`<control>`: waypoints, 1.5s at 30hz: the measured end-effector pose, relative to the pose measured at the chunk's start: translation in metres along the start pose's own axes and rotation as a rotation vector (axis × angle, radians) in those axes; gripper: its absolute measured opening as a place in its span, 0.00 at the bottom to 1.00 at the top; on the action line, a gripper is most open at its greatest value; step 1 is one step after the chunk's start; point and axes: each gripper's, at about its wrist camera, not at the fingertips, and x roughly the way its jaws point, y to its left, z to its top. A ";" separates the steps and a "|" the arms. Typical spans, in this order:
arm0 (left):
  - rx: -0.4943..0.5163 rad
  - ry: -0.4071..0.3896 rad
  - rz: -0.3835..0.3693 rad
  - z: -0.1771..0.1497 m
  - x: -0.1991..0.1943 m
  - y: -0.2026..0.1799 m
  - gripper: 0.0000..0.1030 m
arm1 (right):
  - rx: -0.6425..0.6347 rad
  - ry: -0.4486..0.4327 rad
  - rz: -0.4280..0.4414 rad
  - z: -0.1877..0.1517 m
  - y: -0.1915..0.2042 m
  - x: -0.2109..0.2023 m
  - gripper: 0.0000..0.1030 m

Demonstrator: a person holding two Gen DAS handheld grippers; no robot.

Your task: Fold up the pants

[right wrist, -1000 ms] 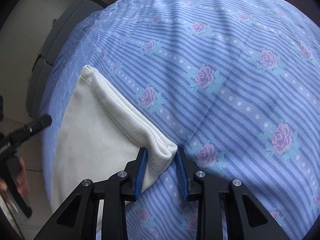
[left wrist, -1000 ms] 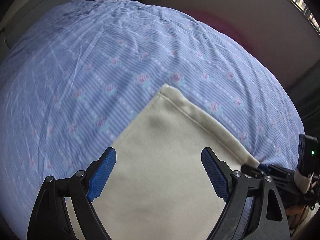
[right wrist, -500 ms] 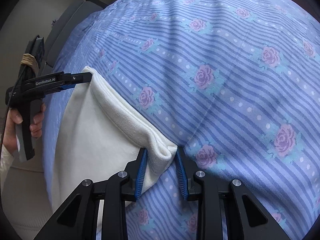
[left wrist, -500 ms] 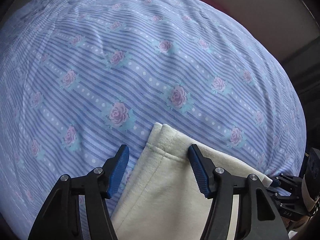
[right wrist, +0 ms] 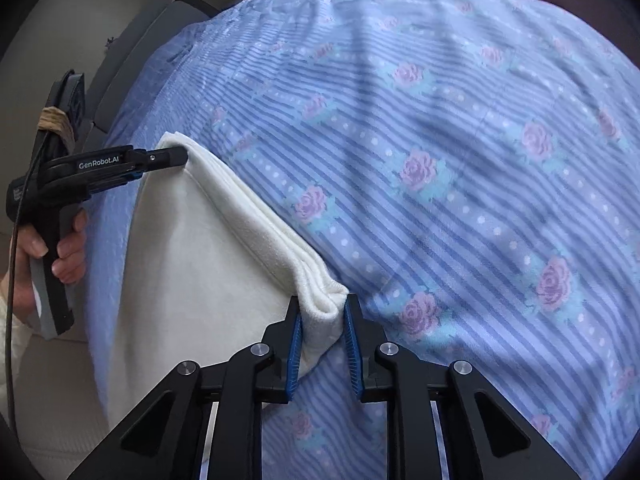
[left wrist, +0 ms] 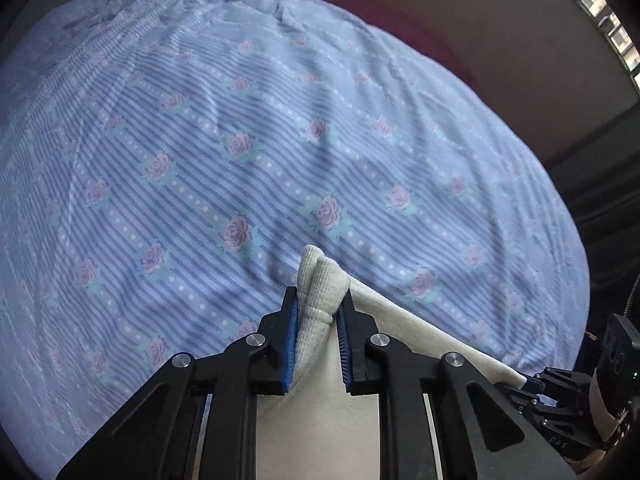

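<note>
**A:** Right in close, the left gripper (left wrist: 318, 312) has its 2 blue pads pinching a bunched corner of the cream pants (left wrist: 320, 420), and the jaws are closing tighter on it as we speak.

**B:** And the right gripper (right wrist: 322, 326)?

**A:** Same story at the other corner. Its jaws are closing too, with a thick fold of the pants (right wrist: 192, 280) squeezed between the pads, several layers stacked at the edge.

**B:** So where do the pants lie?

**A:** Stretched between the 2 grippers, the hemmed edge running taut from one corner to the other, the rest hanging toward the person. They lie over the near edge of the bedsheet (right wrist: 460, 200), that blue striped one with pink roses.

**B:** I see a hand out on the left of the right-hand view.

**A:** Yes, the person's hand (right wrist: 60, 248) is wrapped round the black handle of the left gripper (right wrist: 176, 157), whose tip is at the far corner of the cloth.

**B:** And further back?

**A:** Wrinkled sheet all the way, then a plain wall (left wrist: 500, 40) beyond it, and a window (left wrist: 600, 12) up in the corner.
</note>
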 end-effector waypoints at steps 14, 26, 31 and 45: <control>0.038 -0.334 -0.007 -0.110 -0.221 0.067 0.15 | -0.550 -0.241 -0.029 -0.061 0.212 -0.144 0.19; -0.103 -0.316 0.044 -0.285 -0.244 0.184 0.16 | -0.862 -0.134 -0.037 -0.231 0.367 -0.090 0.19; -0.190 -0.262 0.085 -0.353 -0.215 0.222 0.21 | -0.995 -0.022 -0.085 -0.298 0.395 -0.025 0.19; -0.511 -0.212 0.083 -0.519 -0.217 0.268 0.55 | -1.014 0.492 0.038 -0.402 0.375 0.056 0.25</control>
